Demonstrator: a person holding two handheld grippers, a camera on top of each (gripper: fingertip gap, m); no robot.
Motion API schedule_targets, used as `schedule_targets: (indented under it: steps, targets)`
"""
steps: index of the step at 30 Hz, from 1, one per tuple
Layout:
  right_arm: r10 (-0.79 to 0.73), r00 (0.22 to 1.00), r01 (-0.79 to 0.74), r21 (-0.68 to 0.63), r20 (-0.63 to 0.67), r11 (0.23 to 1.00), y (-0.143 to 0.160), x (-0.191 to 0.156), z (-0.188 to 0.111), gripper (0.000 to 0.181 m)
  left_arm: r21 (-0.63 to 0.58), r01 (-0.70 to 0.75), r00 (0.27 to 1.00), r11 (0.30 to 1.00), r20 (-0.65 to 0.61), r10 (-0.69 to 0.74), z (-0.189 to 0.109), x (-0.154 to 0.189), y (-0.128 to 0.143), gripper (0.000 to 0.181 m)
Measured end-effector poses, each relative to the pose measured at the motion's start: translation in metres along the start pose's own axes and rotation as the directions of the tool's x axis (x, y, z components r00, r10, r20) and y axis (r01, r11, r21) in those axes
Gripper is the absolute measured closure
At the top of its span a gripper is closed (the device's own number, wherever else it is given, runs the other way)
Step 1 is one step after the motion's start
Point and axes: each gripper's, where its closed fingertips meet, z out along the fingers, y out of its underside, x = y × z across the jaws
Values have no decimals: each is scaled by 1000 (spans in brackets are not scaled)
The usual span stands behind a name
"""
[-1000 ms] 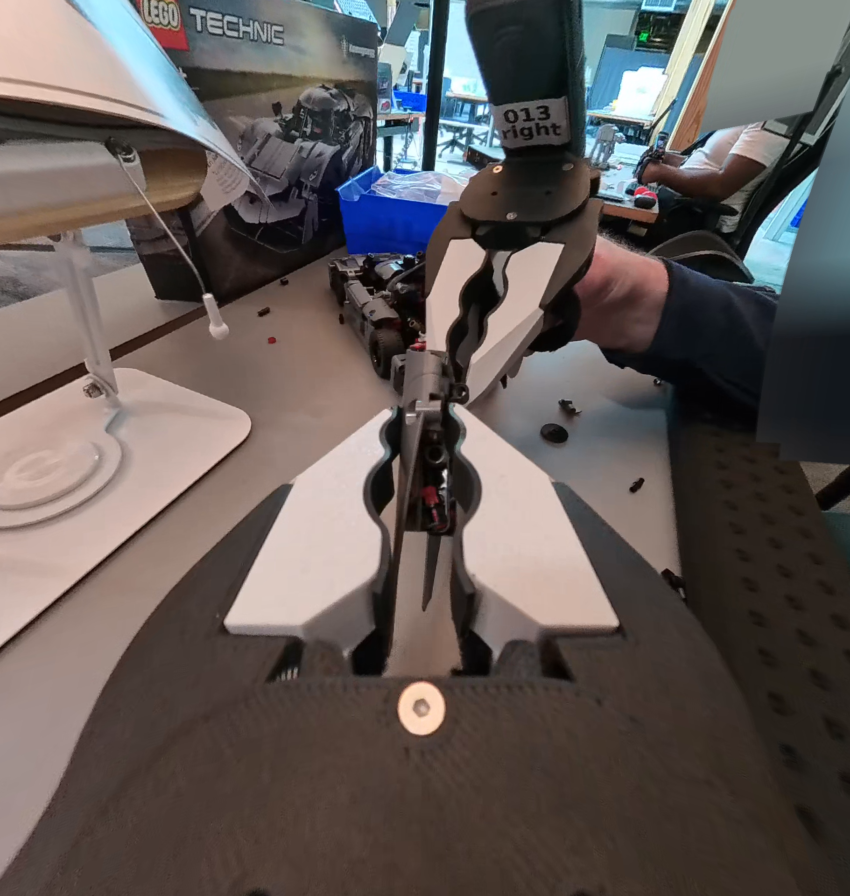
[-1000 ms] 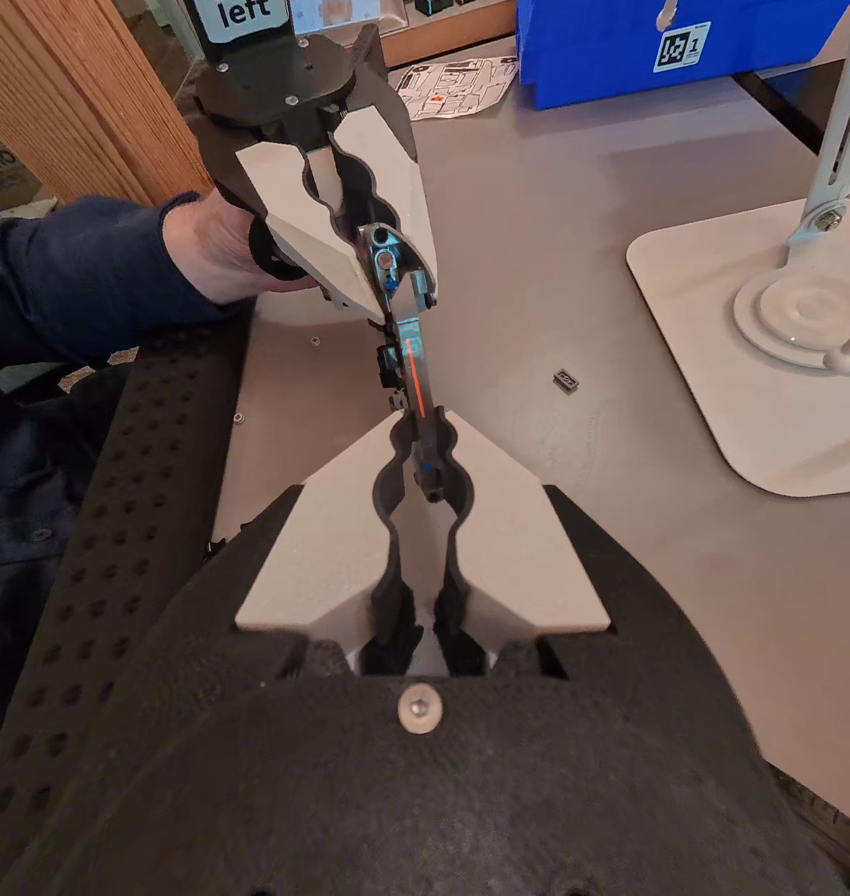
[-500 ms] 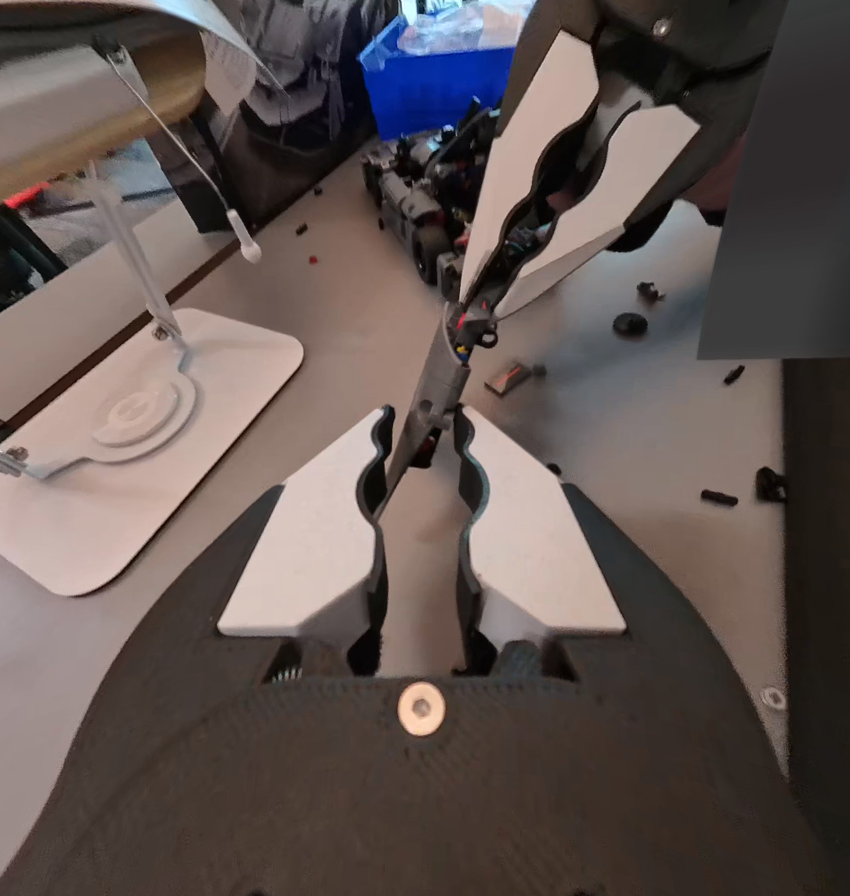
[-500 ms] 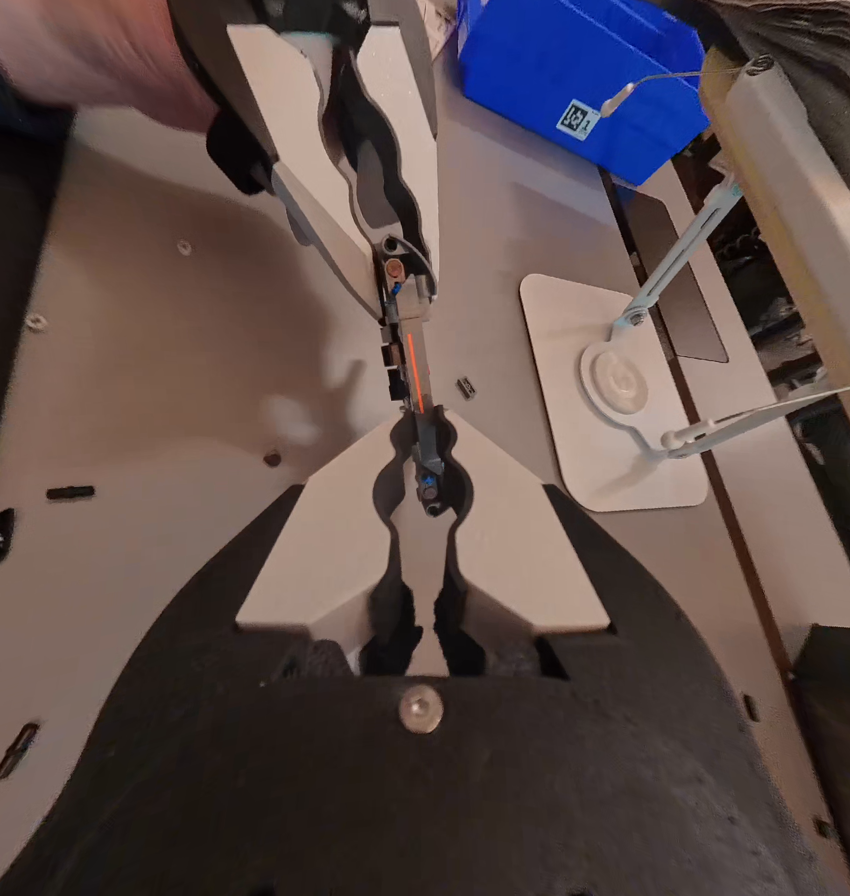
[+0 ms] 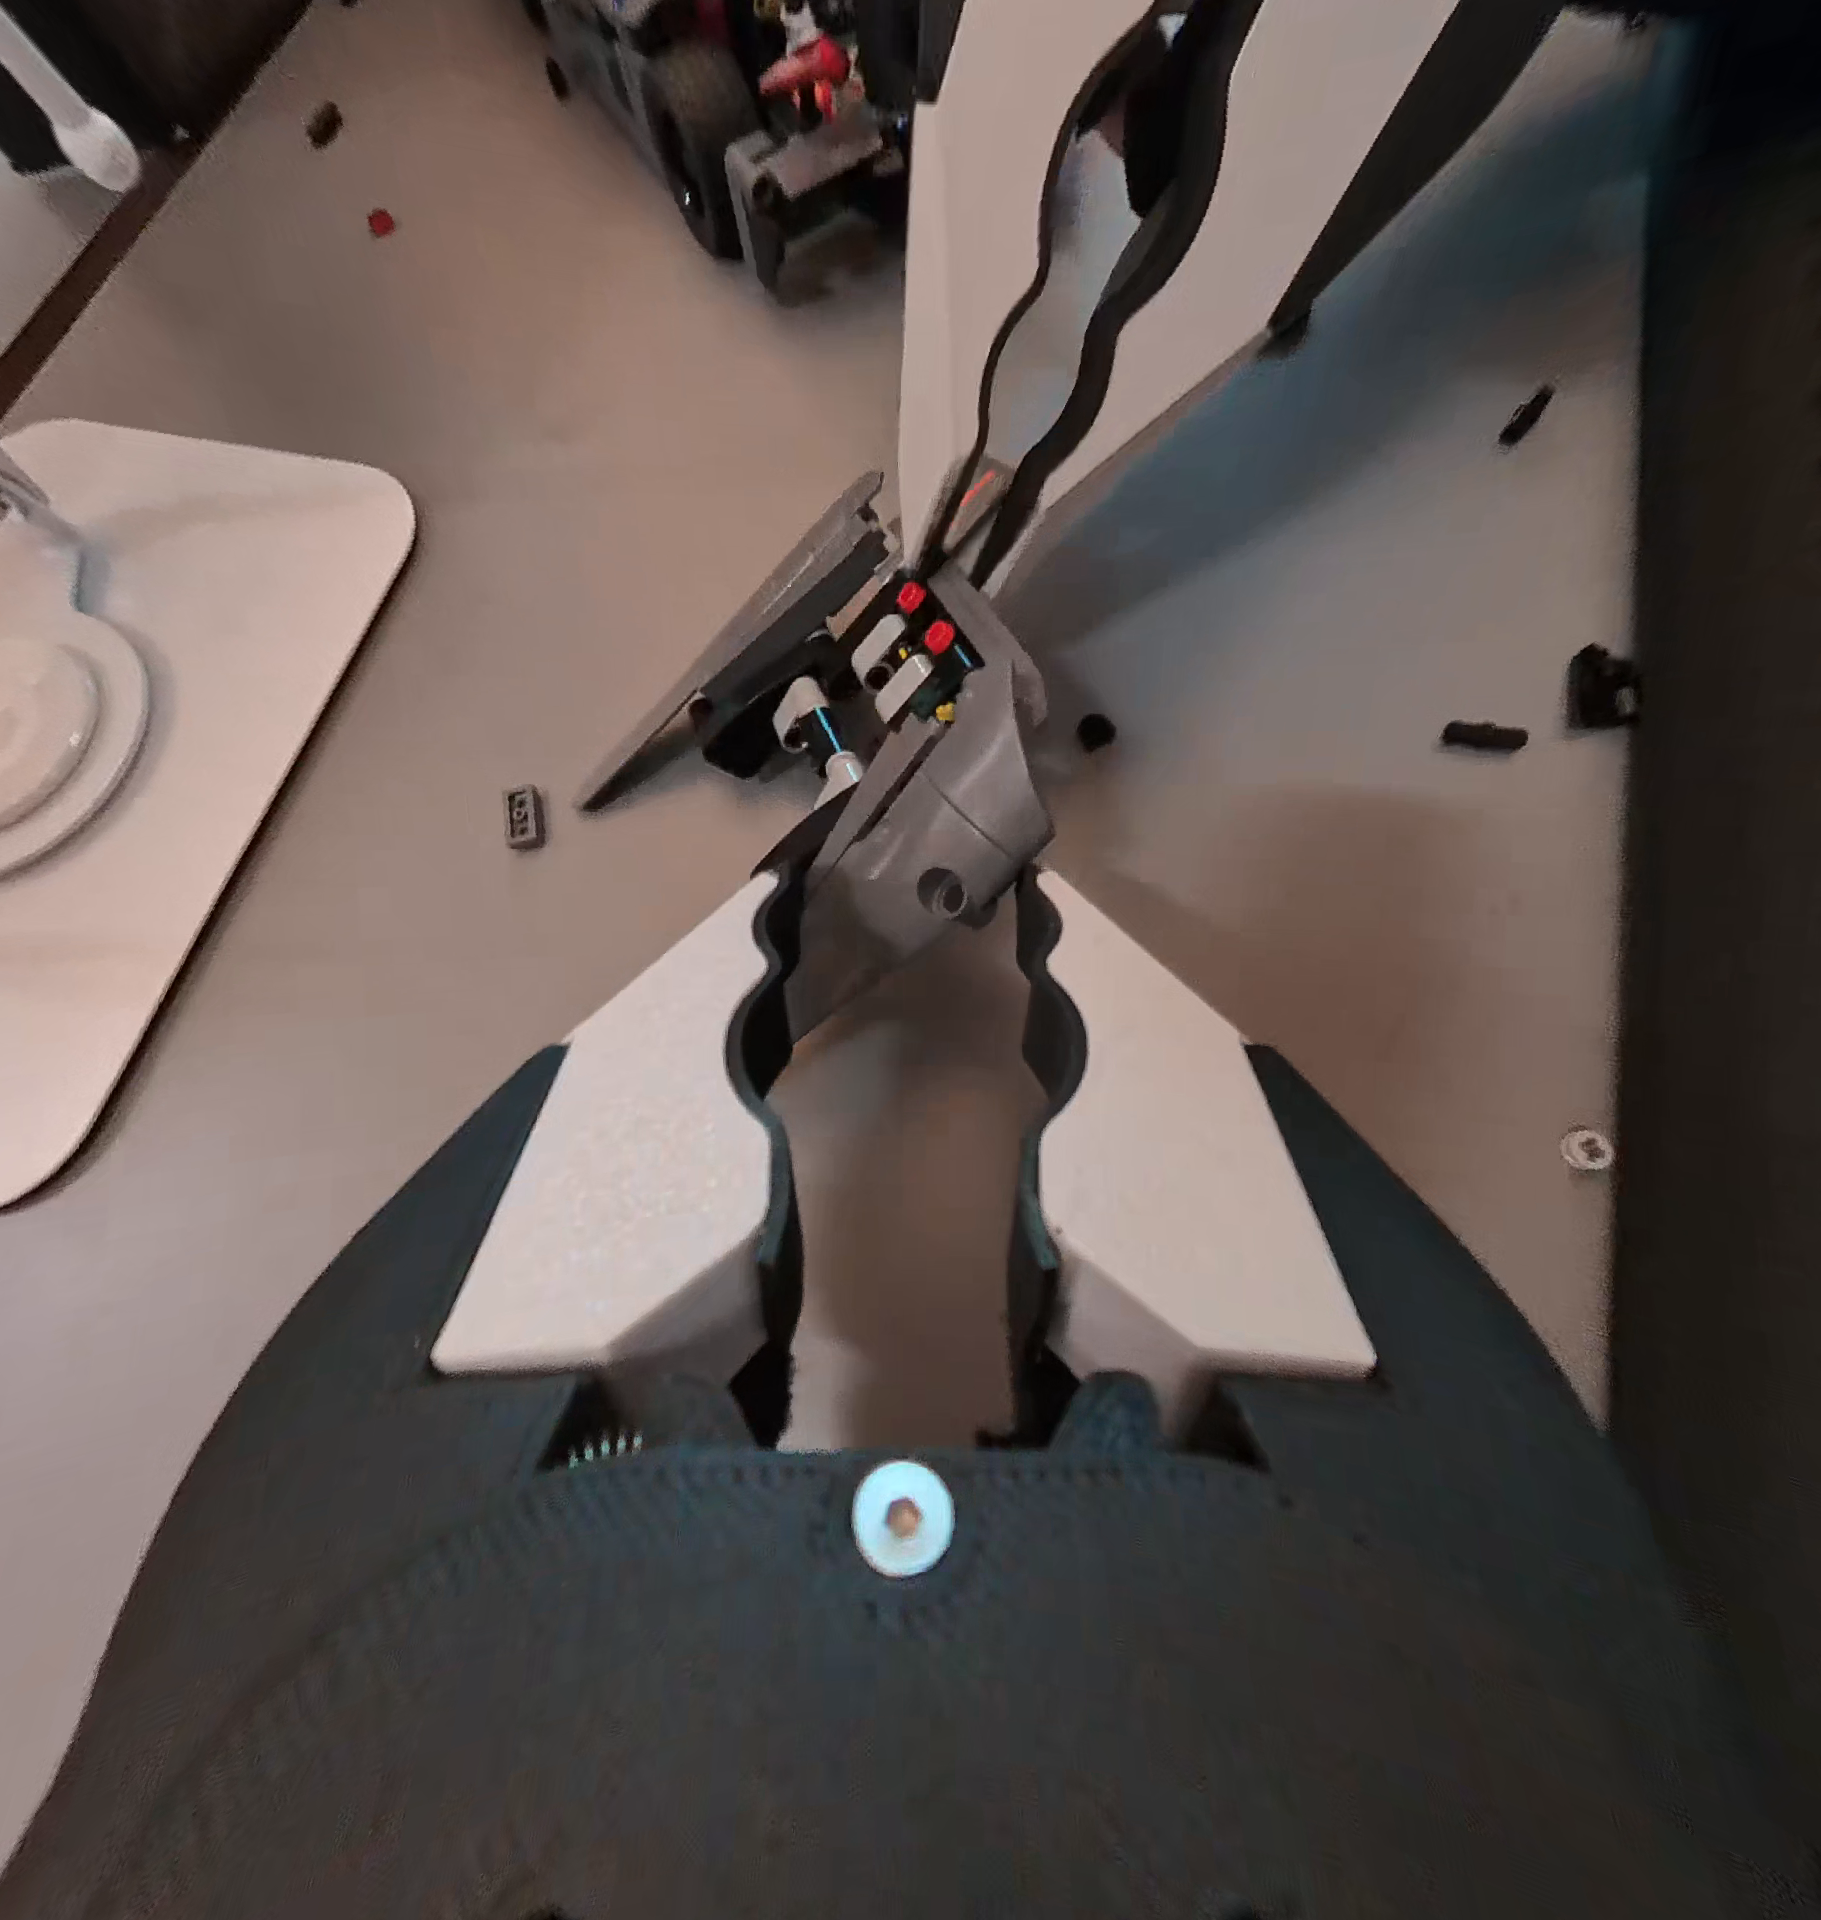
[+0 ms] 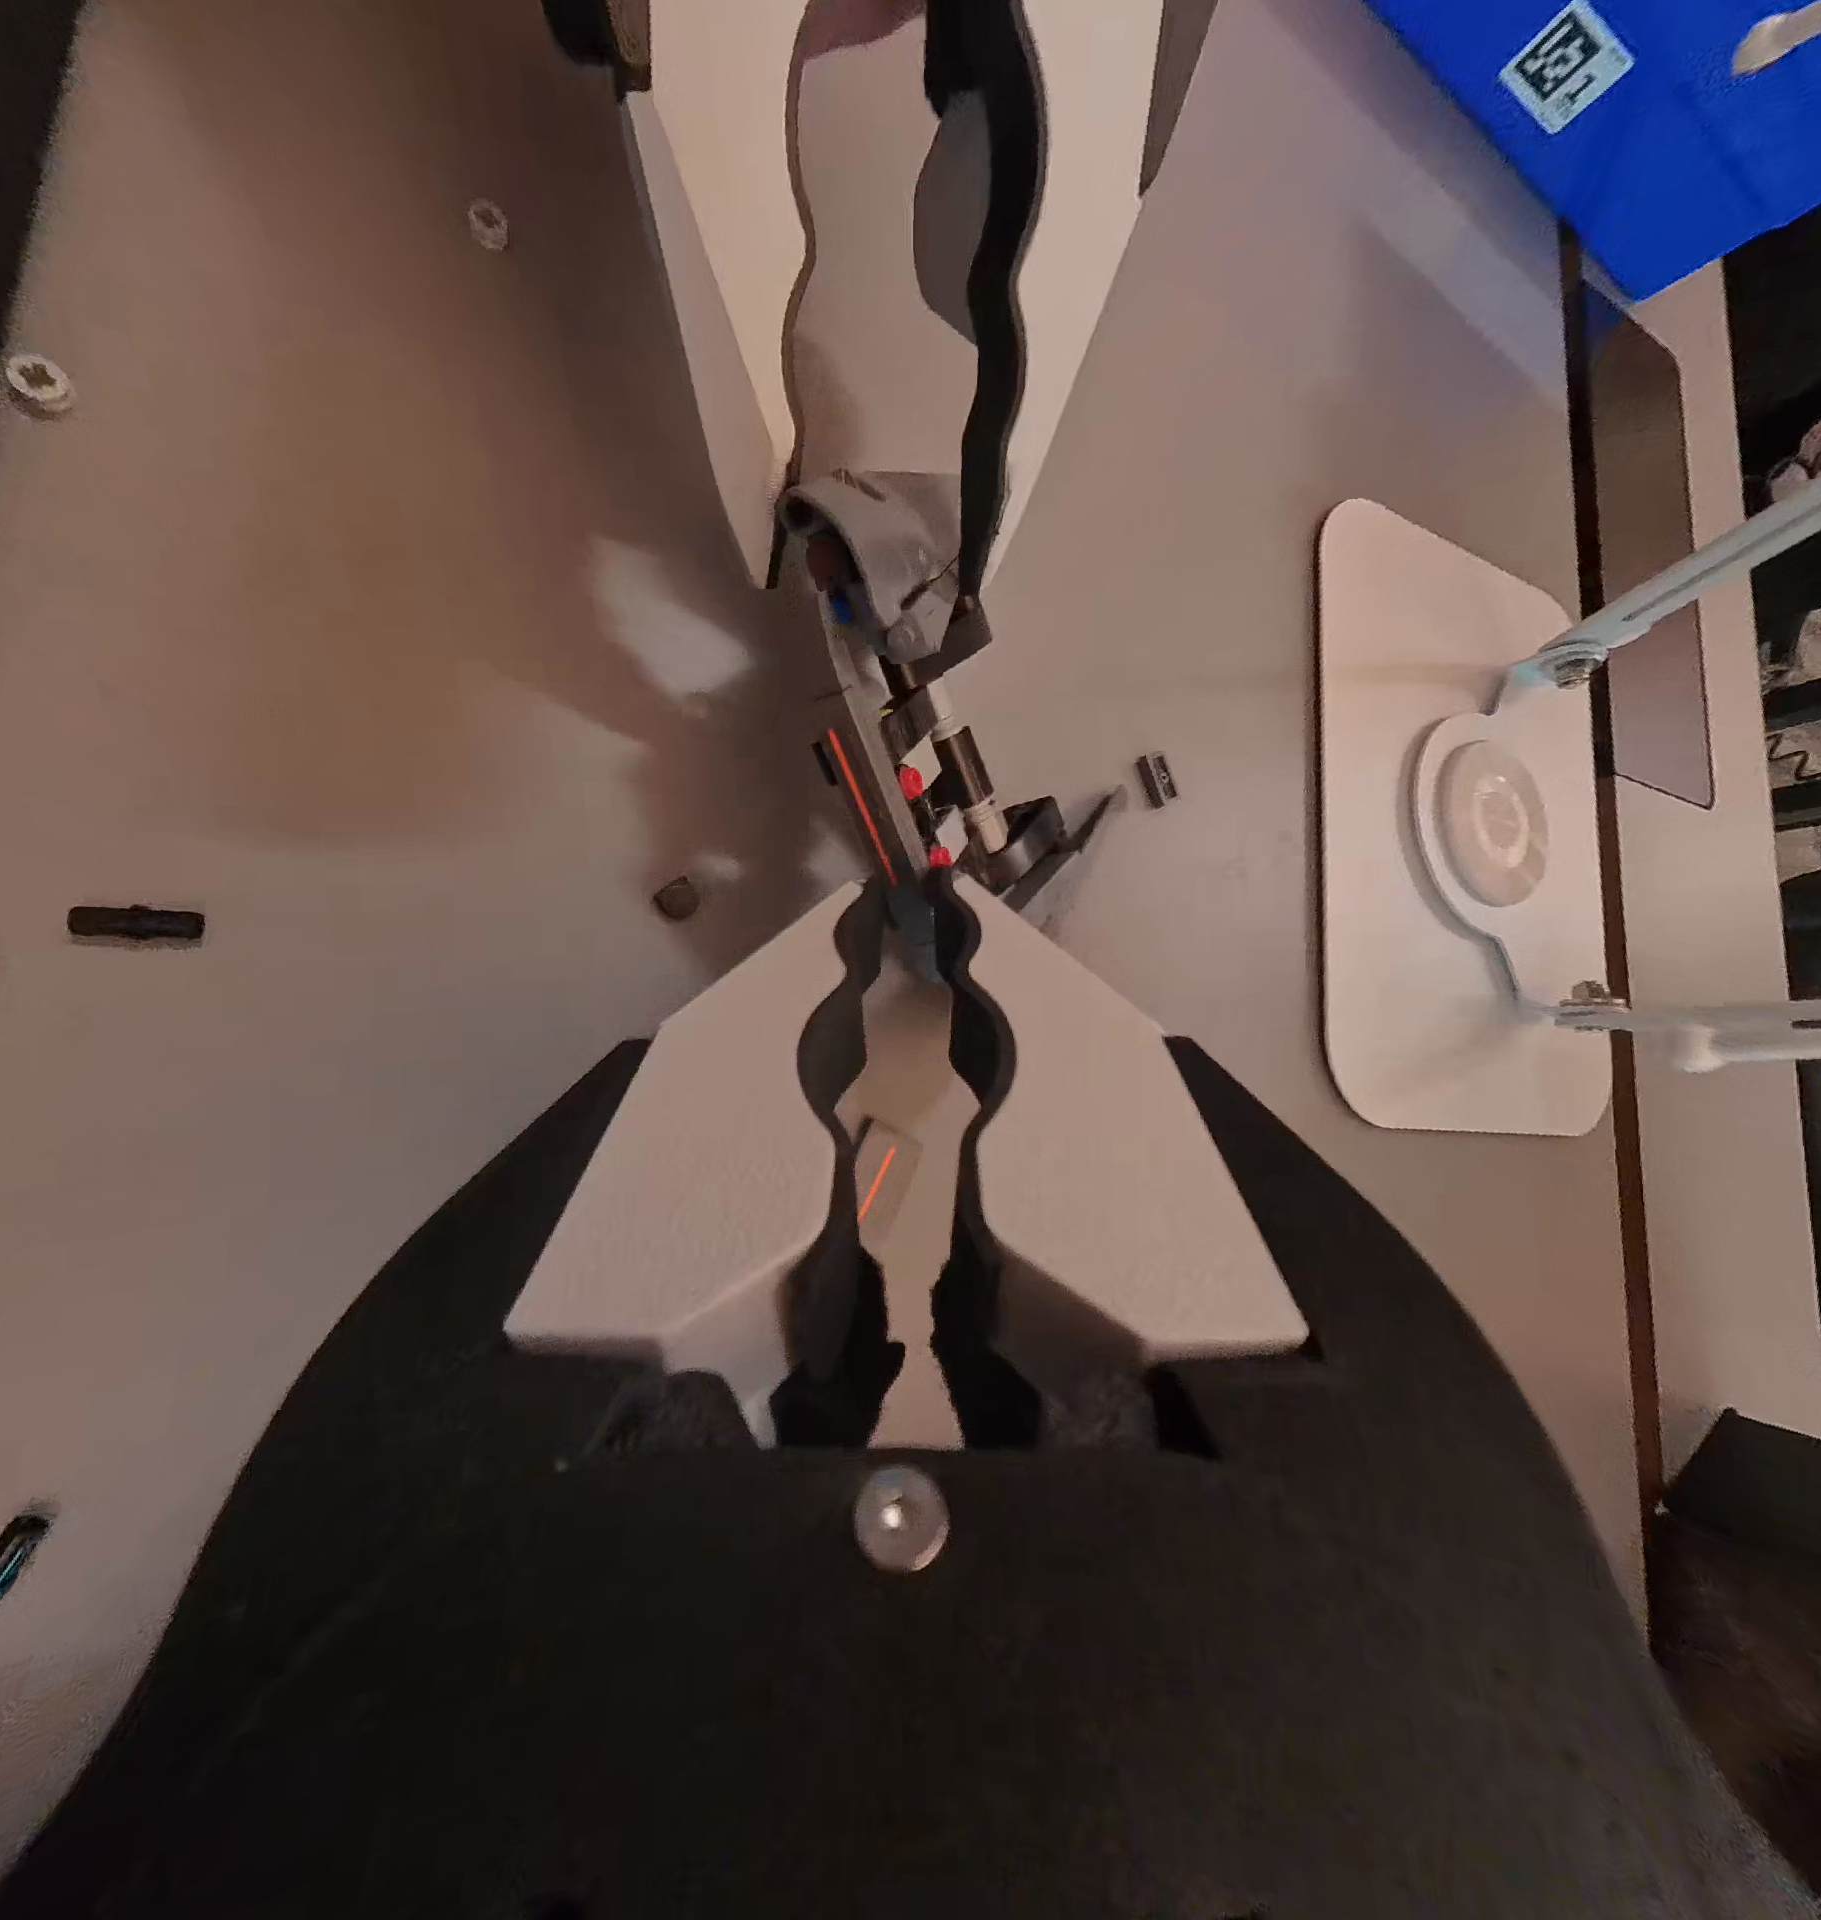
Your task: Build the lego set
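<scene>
Your left tongs [image 5: 901,894] and right tongs [image 6: 911,909] each clamp one end of the grey lego assembly [image 5: 885,717]. You have tilted both downward; the assembly now hangs just above the tabletop [image 5: 470,343].

Only one marking is showing up: a white sticker [image 6: 1564,57] carrying a black square code and a single character, sitting on the blue bin [image 6: 1695,177], beyond the white stand base [image 6: 1405,644] in the right wrist view. The lego assembly [image 5: 947,821] is showing nothing legible, and the left wrist view is offering no writing at all.
</scene>
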Motion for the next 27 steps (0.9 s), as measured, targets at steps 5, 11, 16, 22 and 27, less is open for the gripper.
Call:
schedule_targets:
  steps: [5, 11, 16, 22, 27]
  targets:
    - [44, 998, -43, -34, 52, 999, 6, -8, 6, 170, -83, -29, 999, 996, -20, 27, 8, 6, 14, 135]
    - [167, 977, -160, -64, 131, 985, 18, -8, -1, 153, -102, -38, 999, 994, -24, 36, 8, 8, 17, 135]
    - [269, 953, -236, -218, 137, 947, 54, -4, -16, 145, -129, -35, 999, 991, -15, 33, 7, 7, 21, 141]
    - [270, 956, -212, -359, 119, 909, 78, -8, -23, 144, -128, -29, 1000, 991, -7, 28, 6, 6, 20, 143]
    - [302, 948, -240, -396, 101, 886, 79, -10, -18, 152, -79, -12, 1000, 997, -19, 10, 8, 9, 6, 144]
